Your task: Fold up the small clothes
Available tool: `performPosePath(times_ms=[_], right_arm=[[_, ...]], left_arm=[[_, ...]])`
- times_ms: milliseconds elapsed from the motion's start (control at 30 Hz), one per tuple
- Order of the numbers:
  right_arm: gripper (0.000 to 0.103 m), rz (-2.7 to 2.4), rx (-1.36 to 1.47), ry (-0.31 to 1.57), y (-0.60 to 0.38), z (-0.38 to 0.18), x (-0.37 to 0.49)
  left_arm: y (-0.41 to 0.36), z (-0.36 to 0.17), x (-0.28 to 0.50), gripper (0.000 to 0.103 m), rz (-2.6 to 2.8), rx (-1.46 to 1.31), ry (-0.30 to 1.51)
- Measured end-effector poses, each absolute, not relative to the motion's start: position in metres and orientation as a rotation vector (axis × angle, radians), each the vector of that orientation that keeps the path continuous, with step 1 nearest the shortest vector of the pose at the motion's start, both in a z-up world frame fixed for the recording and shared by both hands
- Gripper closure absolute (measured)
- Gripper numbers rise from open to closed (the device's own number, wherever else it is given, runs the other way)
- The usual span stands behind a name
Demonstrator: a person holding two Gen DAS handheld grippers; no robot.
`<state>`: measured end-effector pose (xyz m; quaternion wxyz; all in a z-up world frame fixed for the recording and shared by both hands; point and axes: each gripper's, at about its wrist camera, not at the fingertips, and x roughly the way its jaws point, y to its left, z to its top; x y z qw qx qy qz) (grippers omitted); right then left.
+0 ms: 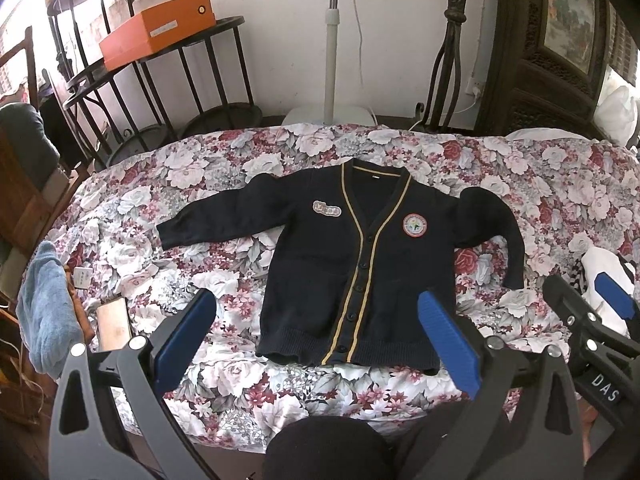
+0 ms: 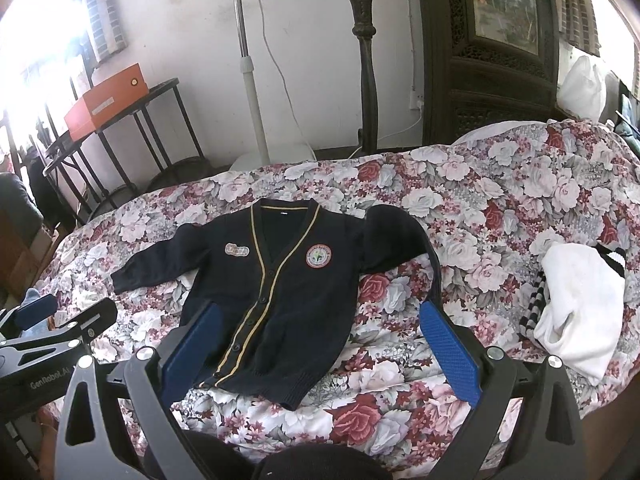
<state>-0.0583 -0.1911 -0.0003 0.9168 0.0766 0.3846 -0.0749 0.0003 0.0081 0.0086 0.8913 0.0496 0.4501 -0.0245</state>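
A navy cardigan (image 1: 352,264) lies flat, front up and buttoned, on the floral bed cover (image 1: 224,384). Yellow trim runs down both sides of its V-neck and placket; a round red-rimmed badge (image 1: 416,225) sits on one chest, a small patch (image 1: 327,209) on the other. One sleeve stretches out sideways, the other bends down beside the body. The left tool (image 1: 316,312) hovers over the ribbed hem, spread wide and empty. The right tool (image 2: 320,326) hangs spread over the cardigan's lower edge. White clothes (image 2: 580,312) lie near the bent sleeve.
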Motion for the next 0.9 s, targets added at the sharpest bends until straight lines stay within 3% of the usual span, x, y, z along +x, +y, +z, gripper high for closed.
performPosePath(times_ms=[667, 900], right_arm=[[0.004, -0.157, 0.188, 0.830, -0.201, -0.023, -0.049], [0.004, -0.199, 0.133, 0.831, -0.249, -0.080, -0.029]], left_arm=[[0.015, -0.015, 0.004, 0.005, -0.046, 0.102, 0.957], [0.021, -0.074, 0.024, 0.005, -0.010, 0.071, 1.028]])
